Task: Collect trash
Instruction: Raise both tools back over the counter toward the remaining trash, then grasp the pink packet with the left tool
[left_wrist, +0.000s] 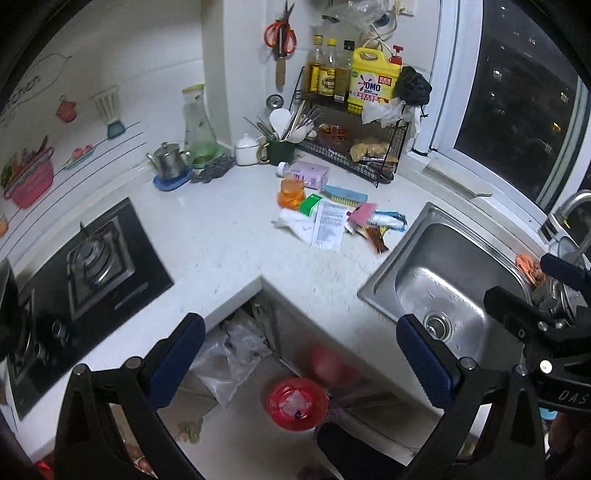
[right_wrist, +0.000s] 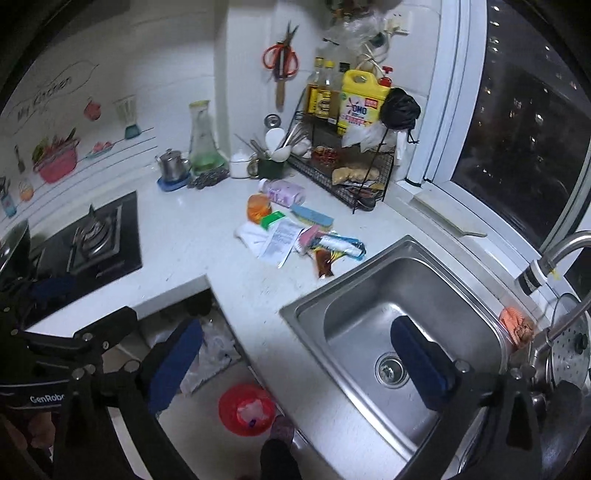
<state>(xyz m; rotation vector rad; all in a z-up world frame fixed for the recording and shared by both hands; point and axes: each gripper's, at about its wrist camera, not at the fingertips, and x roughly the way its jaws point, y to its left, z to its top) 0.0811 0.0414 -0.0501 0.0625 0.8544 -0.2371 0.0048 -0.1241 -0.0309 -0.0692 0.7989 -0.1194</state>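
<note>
White bench, left wrist view: the bench (left_wrist: 229, 254) carries a loose heap of trash (left_wrist: 332, 218) well ahead of the jaws and above the gap between them.
Left gripper, left wrist view: the left gripper (left_wrist: 301, 350) has its jaws spread wide with nothing between the blue pads (left_wrist: 177, 362); through the gap, on the floor below, stands the red bin (left_wrist: 297, 404).
Heap, left wrist view: a printed paper slip (left_wrist: 328, 225), crumpled white tissue (left_wrist: 295, 223), a pink card (left_wrist: 362, 214), and a dark sauce sachet (left_wrist: 376, 238) at the edge nearest the sink (left_wrist: 443, 288).
Right gripper, right wrist view: the right gripper (right_wrist: 297, 360) is released too, jaws wide and empty, one pad over the sink basin (right_wrist: 369, 325), the other over the bench edge.
Trash, right wrist view: the heap lies ahead of the jaws, nearer the left one; the red bin sits below, between the jaws.
Handling, judged: paper, tissue and wrappers (right_wrist: 340, 247) look light, soft and thin, likely to slide on the smooth bench, so pinch a raised fold or a bunched edge.
Bottles, judged: the orange bottle (right_wrist: 258, 206) and pink bottle (right_wrist: 282, 192) beyond the heap look stiff and round; take them across the body.
Sachet, judged: possibly greasy; grip its flat end.
</note>
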